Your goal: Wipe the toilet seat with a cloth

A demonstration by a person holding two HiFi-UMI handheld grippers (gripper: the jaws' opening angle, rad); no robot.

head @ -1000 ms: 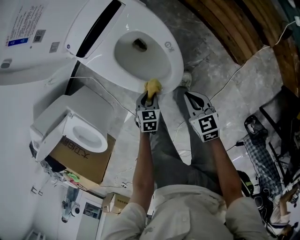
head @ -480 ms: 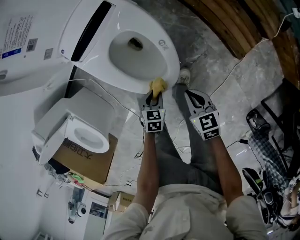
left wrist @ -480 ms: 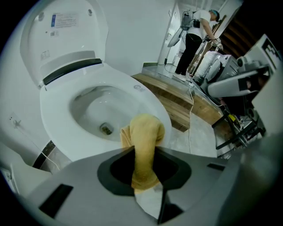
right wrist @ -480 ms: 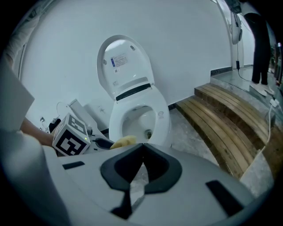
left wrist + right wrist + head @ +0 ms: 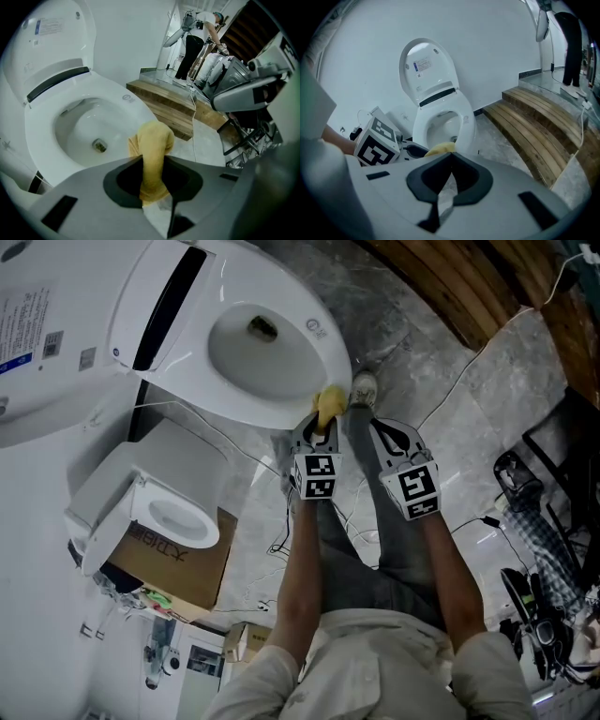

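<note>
1. While the lid (image 5: 56,324) stands up, the left hand-held gripper (image 5: 323,425) is pinching a yellow cloth (image 5: 329,405)
2. Cloth sits right at the front edge of the toilet seat (image 5: 323,352), looks like it's touching
3. Right hand-held gripper (image 5: 378,430) has its jaws pressed together with nothing in them, just beside the left one, over the floor (image 5: 441,381)

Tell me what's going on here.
A person is wiping a white toilet seat whose lid is up. The left gripper is shut on a folded yellow cloth, which is at the seat's front edge. The right gripper is shut with nothing in it, held beside the left one above the grey marble floor.
</note>
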